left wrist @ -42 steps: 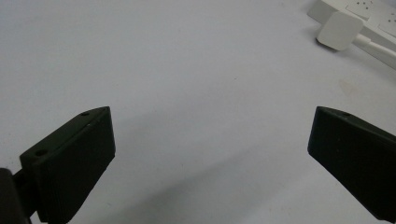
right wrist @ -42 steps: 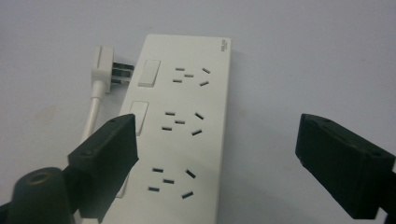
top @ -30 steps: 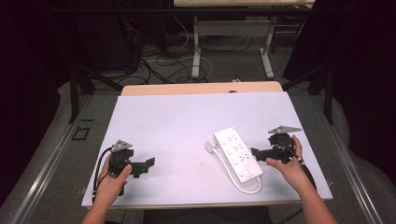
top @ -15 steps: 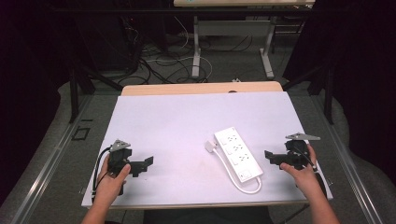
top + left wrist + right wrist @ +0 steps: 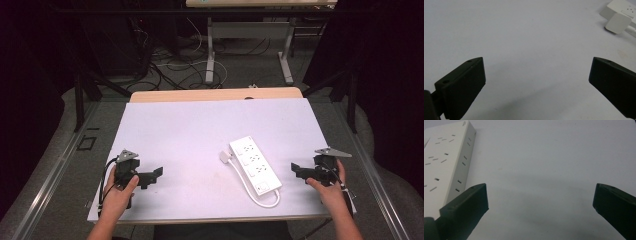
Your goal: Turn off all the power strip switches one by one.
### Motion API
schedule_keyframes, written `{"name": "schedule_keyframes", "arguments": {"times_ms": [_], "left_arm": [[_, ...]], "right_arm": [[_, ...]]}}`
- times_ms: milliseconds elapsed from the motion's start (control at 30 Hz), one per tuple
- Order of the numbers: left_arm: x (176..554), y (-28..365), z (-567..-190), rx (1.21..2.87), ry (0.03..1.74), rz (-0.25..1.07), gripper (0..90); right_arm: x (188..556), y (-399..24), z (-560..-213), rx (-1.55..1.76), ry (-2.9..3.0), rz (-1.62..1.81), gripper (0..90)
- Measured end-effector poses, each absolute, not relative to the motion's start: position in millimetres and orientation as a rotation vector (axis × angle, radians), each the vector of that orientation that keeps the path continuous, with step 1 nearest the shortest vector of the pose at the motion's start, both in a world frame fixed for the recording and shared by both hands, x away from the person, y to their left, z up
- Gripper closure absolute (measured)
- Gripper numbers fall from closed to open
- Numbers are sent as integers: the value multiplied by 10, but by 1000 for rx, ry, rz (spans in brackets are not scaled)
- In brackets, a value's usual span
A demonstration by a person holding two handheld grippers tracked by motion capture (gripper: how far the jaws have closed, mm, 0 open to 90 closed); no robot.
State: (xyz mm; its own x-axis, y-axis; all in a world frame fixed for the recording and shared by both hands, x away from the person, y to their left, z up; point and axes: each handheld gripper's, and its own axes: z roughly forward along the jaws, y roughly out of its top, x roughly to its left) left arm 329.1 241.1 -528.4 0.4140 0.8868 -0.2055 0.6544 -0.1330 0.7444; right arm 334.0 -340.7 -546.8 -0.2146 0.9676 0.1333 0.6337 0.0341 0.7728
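Note:
A white power strip (image 5: 254,164) lies at an angle on the white table top (image 5: 200,135), right of centre, with its plug (image 5: 226,156) beside its far end and its cord looping at the near end. My right gripper (image 5: 296,172) rests open near the table's right edge, a short way right of the strip, which shows at the left of the right gripper view as the power strip (image 5: 444,165). My left gripper (image 5: 154,176) stands open at the near left, empty; the plug (image 5: 617,23) appears far off in its view.
Past the far edge of the table top is a wooden strip (image 5: 215,94). Beyond it stand metal desk legs (image 5: 210,50) among cables (image 5: 165,65) on the floor. Dark curtains hang at both sides.
My right gripper has drawn back to the right, away from the power strip, and now sits near the table's right edge. The left gripper has stayed put.

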Motion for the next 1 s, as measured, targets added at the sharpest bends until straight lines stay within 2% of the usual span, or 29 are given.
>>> {"name": "schedule_keyframes", "arguments": {"times_ms": [500, 1000], "left_arm": [[3297, 2416, -5301, 1868, 1318, 367, 8], [3300, 2424, -5307, 1870, 1322, 364, 7]], "right_arm": [[3320, -3595, -5589, 1699, 1805, 1002, 0], [3329, -3569, -5625, 1706, 1822, 984, 0]]}}
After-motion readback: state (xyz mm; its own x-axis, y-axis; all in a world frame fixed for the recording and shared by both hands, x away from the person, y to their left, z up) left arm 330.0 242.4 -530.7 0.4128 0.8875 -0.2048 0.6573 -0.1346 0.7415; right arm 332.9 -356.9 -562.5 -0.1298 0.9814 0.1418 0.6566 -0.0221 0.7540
